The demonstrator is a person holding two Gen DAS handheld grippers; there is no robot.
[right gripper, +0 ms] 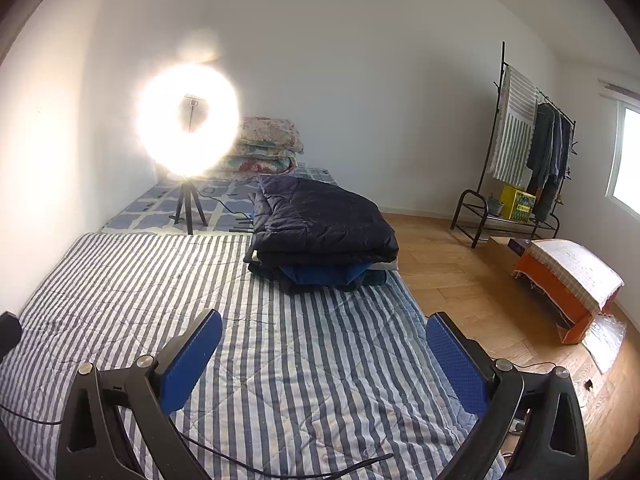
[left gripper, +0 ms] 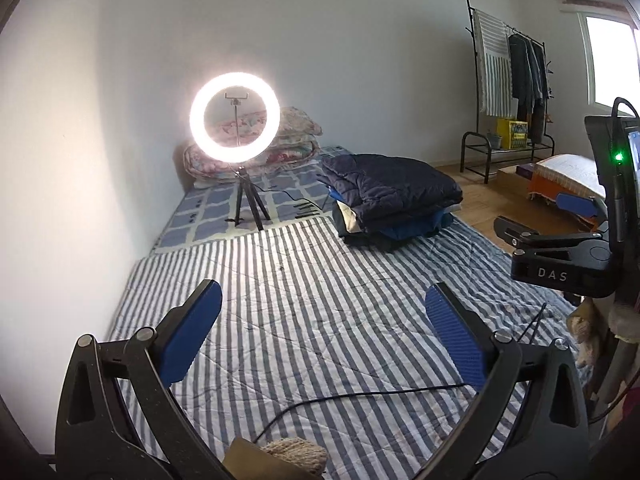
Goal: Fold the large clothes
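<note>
Left wrist view only: we see the right gripper point(left gripper: 560, 216) from the side at the frame's right edge, black body lettered "DAS", green LED lit, plus a knitted tan thing point(left gripper: 294, 456) at the bottom edge. Right wrist view only: we get the orange box point(right gripper: 560, 280) with a woven cloth on top, on the wood floor right of the striped quilt point(right gripper: 280, 360).

Both views: folded clothes stack point(left gripper: 394, 204) sits on the quilt's far right part, dark puffy quilted jacket on top, blue layers under it. Ring light point(left gripper: 232, 114) on a tripod stands left of and behind the stack. Quilt is stitched, blue and white stripes, a thin black cable point(left gripper: 360, 394) lying across its near end.

Left gripper point(left gripper: 324, 340): jaws spread fully, textured blue pads, nothing between them, above the quilt. Right gripper point(right gripper: 324, 356): same, fully spread, empty.
</note>
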